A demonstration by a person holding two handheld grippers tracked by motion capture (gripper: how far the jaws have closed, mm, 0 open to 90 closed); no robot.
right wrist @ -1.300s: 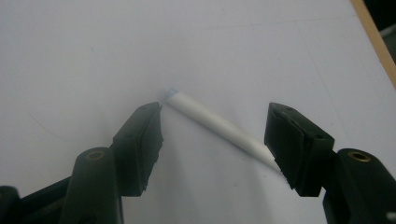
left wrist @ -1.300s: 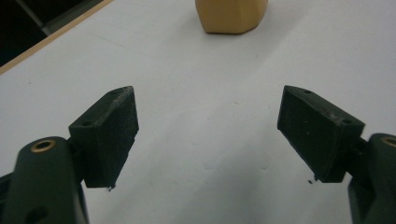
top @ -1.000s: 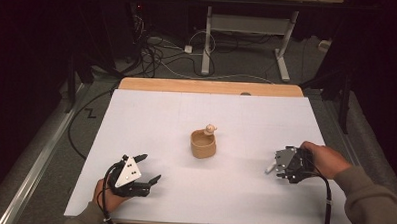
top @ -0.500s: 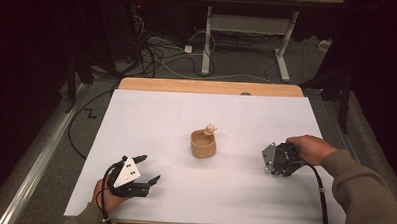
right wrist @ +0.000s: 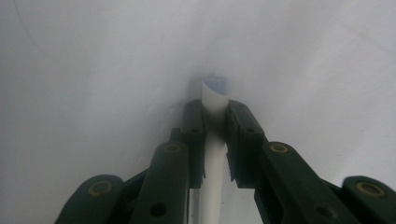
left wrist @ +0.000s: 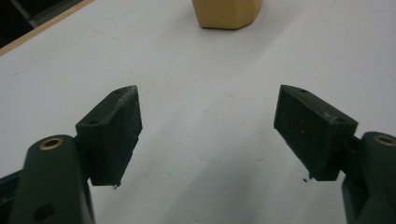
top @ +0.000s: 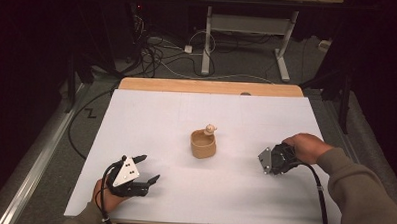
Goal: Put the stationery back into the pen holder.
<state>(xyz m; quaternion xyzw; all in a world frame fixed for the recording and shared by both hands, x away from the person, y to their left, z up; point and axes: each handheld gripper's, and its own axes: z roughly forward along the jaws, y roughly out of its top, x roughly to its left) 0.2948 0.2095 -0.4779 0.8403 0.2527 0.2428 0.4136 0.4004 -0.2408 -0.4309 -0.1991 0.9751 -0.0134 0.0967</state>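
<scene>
A tan cup point(top: 203, 145) stands mid-table with a small pale figure point(top: 210, 128) on its far rim; its base shows at the top of the left gripper view as the cup point(left wrist: 227, 13). My left gripper point(top: 149, 167) rests near the front left edge, aimed at the cup, and the left gripper point(left wrist: 208, 93) is open with nothing between its jaws. My right gripper point(top: 270, 167) points down at the table to the right of the cup. There the right gripper point(right wrist: 215, 109) has just closed on a thin white rod-like piece point(right wrist: 215, 93) with a bluish end.
A white sheet point(top: 186, 111) covers the table, and a wooden strip point(top: 207, 86) runs along its far edge. Beyond it are floor cables point(top: 158, 50) and the legs of a desk frame point(top: 207, 37). Dark surroundings flank both sides.
The right hand has moved left toward the cup and tipped its gripper down onto the table. The left gripper and the cup have stayed in place.
</scene>
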